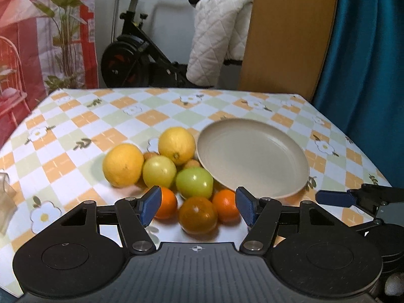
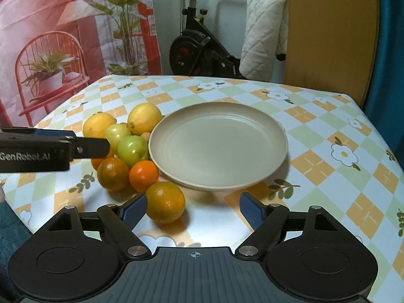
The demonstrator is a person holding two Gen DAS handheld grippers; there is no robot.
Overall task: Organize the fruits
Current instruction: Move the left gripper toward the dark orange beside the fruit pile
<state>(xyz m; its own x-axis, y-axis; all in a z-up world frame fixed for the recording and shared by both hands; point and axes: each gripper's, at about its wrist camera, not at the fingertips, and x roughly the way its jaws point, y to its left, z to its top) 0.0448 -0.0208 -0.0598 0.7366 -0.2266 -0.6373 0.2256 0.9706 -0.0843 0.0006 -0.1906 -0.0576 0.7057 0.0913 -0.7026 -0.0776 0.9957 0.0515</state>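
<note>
Nearest us, our left gripper gapes around the dark orange; our right gripper spreads empty, another orange beside it, beige plate beyond.

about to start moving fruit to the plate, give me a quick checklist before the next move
1. Plate bare and ready: ok, nothing lies in it.
2. Left tongs open: ok, pads apart, nothing between them.
3. Right tongs open: ok, pads apart, nothing held.
4. A fruit within easy grasp: ok, the near orange sits apart from the pile, just ahead of the right tongs, beside the left pad.
5. Pile stable: cannot tell, the lemons, green fruits and oranges touch one another, so pulling one may roll others.
6. Tongs clear of each other: ok, the left tongs are over the pile, the right tongs nearer the plate.
</note>
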